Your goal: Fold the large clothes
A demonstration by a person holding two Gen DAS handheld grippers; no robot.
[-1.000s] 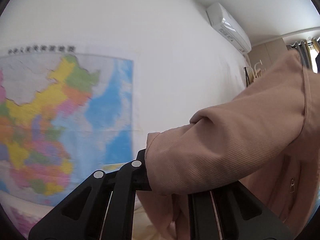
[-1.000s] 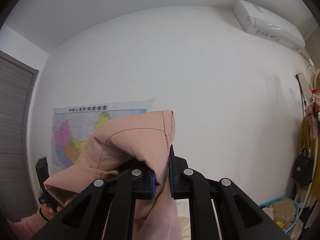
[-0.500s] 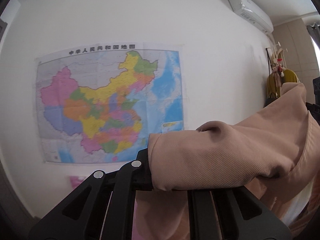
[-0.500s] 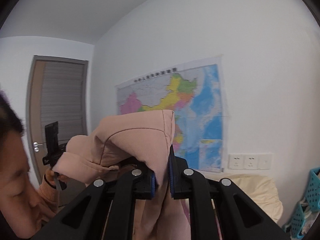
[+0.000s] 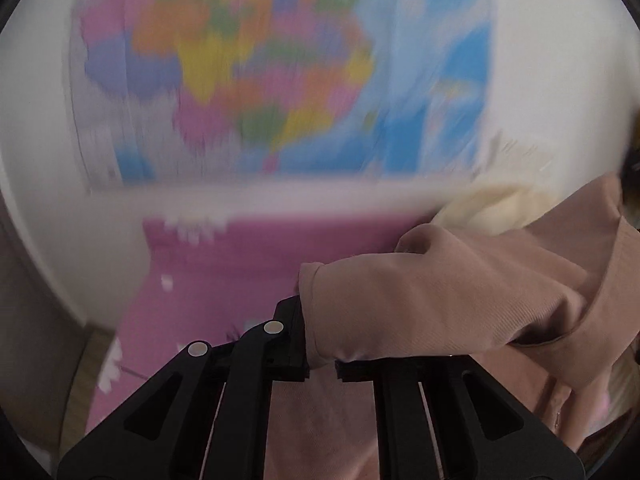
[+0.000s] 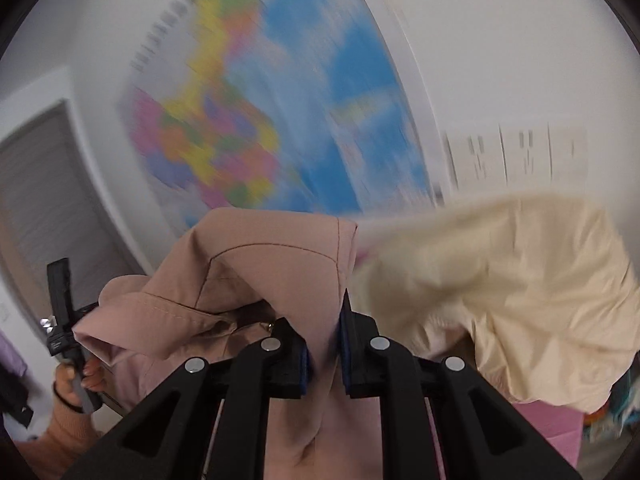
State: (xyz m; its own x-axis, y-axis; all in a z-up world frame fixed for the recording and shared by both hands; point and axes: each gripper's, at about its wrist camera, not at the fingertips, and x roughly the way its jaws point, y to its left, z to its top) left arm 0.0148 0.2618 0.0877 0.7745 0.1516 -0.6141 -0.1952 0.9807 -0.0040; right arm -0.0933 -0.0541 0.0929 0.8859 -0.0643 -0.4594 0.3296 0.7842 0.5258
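A large dusty-pink jacket [image 5: 460, 304] hangs between my two grippers. My left gripper [image 5: 320, 364] is shut on one edge of it, and the cloth drapes over the right finger. My right gripper [image 6: 325, 360] is shut on another edge of the pink jacket [image 6: 264, 272], pinched between the blue pads. The left gripper [image 6: 66, 320] also shows in the right wrist view, held in the person's hand at the left. Both views are motion-blurred.
A coloured wall map [image 5: 280, 72] hangs on the white wall. Below lies a pink bed sheet [image 5: 248, 264]. A cream garment [image 6: 520, 288] lies on the bed at the right. A grey door [image 6: 44, 208] is at the left, wall sockets [image 6: 520, 152] at the right.
Both grippers have swung downward with the jacket still held. The view has dropped from the wall and map toward the pink bed and the cream garment.
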